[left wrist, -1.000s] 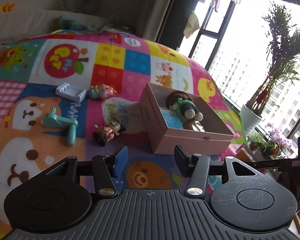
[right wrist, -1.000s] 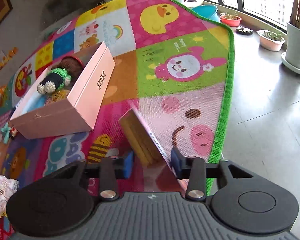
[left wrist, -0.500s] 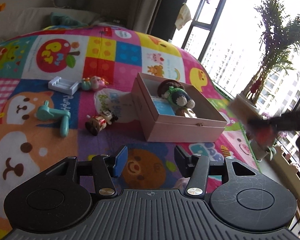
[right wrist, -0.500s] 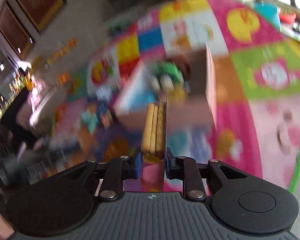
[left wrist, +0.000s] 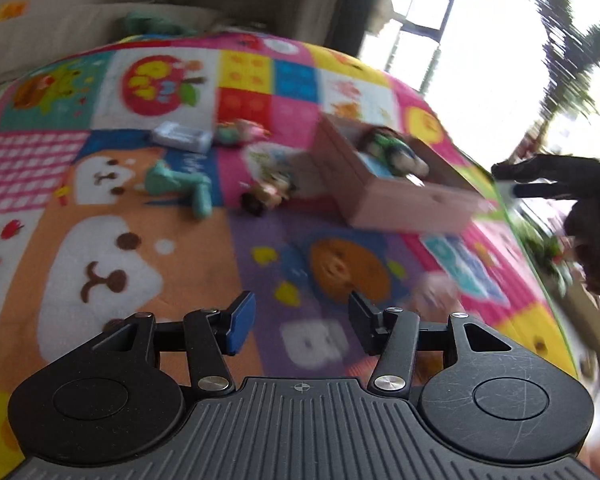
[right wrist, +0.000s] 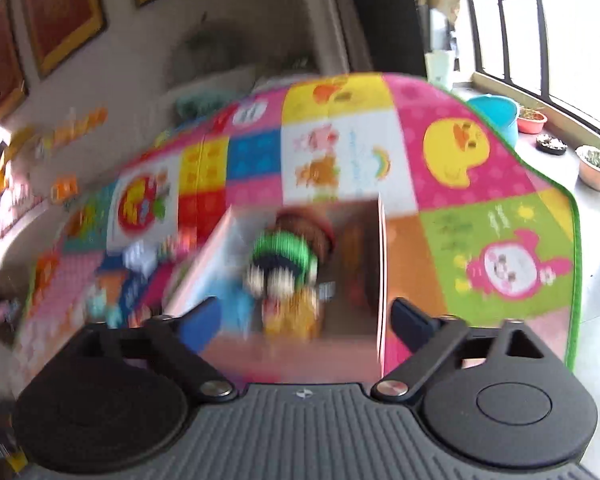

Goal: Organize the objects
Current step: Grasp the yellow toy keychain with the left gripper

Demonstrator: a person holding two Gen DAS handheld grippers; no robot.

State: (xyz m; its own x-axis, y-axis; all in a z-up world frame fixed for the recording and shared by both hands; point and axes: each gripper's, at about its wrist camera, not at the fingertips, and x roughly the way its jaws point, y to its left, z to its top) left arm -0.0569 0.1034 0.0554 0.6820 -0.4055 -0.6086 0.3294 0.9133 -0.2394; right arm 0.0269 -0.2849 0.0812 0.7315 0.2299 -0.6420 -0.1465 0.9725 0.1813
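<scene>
My right claw [right wrist: 306, 322] hangs spread over the pink box [right wrist: 381, 280]; its jaws have just been opening, with nothing pinched between them.

Inside the box lie a green-and-dark knitted doll [right wrist: 284, 258] and a blurred yellow packet [right wrist: 294, 316]. My left claw [left wrist: 302, 322] is half spread and empty above the play mat [left wrist: 100, 240], near a teal toy [left wrist: 180, 184] and a small figurine [left wrist: 270, 194]. All writing is too blurred to read.
</scene>
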